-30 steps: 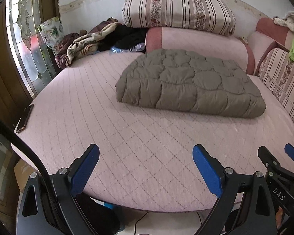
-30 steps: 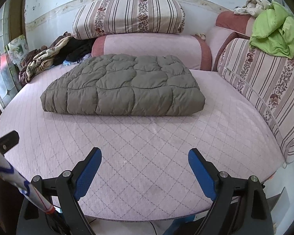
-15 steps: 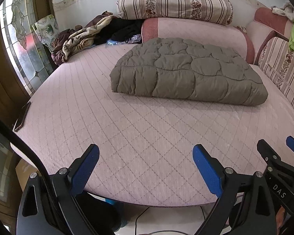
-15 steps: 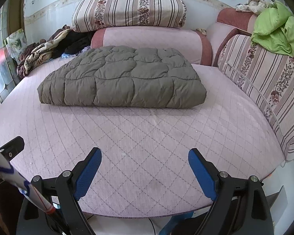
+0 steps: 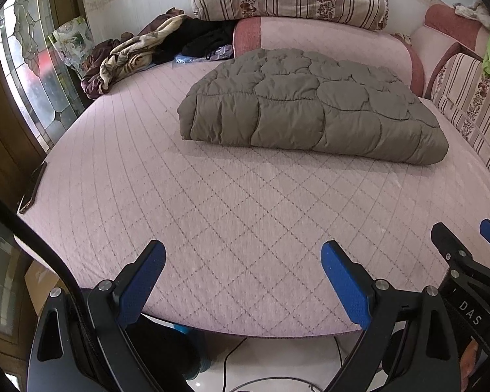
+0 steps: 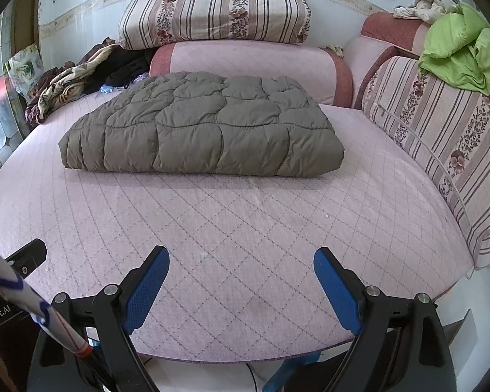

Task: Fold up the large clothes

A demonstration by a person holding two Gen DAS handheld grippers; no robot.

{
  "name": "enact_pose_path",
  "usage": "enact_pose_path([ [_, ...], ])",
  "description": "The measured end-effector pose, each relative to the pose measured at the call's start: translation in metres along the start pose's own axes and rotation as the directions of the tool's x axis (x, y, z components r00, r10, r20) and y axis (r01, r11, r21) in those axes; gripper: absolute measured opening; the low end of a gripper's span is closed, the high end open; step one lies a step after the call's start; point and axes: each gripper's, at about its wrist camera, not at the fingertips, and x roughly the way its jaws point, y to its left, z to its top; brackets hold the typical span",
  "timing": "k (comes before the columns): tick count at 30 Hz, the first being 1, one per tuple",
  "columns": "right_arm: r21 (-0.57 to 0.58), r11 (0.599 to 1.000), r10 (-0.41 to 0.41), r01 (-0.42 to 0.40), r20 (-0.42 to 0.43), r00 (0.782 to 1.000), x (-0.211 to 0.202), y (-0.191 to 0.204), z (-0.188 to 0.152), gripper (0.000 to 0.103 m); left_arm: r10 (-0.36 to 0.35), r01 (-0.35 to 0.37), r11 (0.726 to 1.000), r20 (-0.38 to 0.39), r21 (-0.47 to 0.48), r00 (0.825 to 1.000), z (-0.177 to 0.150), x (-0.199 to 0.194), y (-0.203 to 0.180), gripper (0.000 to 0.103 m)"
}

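Observation:
A grey-brown quilted padded garment (image 5: 310,107) lies folded into a thick rectangle on the pink quilted bed (image 5: 232,222), toward the headboard; it also shows in the right wrist view (image 6: 205,134). My left gripper (image 5: 243,264) is open and empty, hovering at the bed's near edge, well short of the garment. My right gripper (image 6: 241,271) is open and empty too, at the same near edge; its fingers (image 5: 454,254) show at the right of the left wrist view.
A striped pillow (image 6: 212,13) lies on the pink bolster (image 6: 245,62). A heap of dark clothes (image 5: 147,49) sits at the back left. A green garment (image 6: 457,55) drapes over the striped side cushion (image 6: 441,137). A phone (image 5: 32,189) lies at the left bed edge.
Both grippers have moved slightly nearer to the bed and tilted; the folded garment appears a little closer and has not moved. Both stay open.

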Motion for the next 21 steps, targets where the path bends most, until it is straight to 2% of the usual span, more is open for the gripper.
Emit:
enact_pose_path([
  [21,-0.007,1.0,-0.004,0.004,-0.013,1.0,0.005,0.001,-0.003,0.093,0.002,-0.002,1.0,-0.035,-0.019,0.999,-0.001,0.011,0.005,0.095],
])
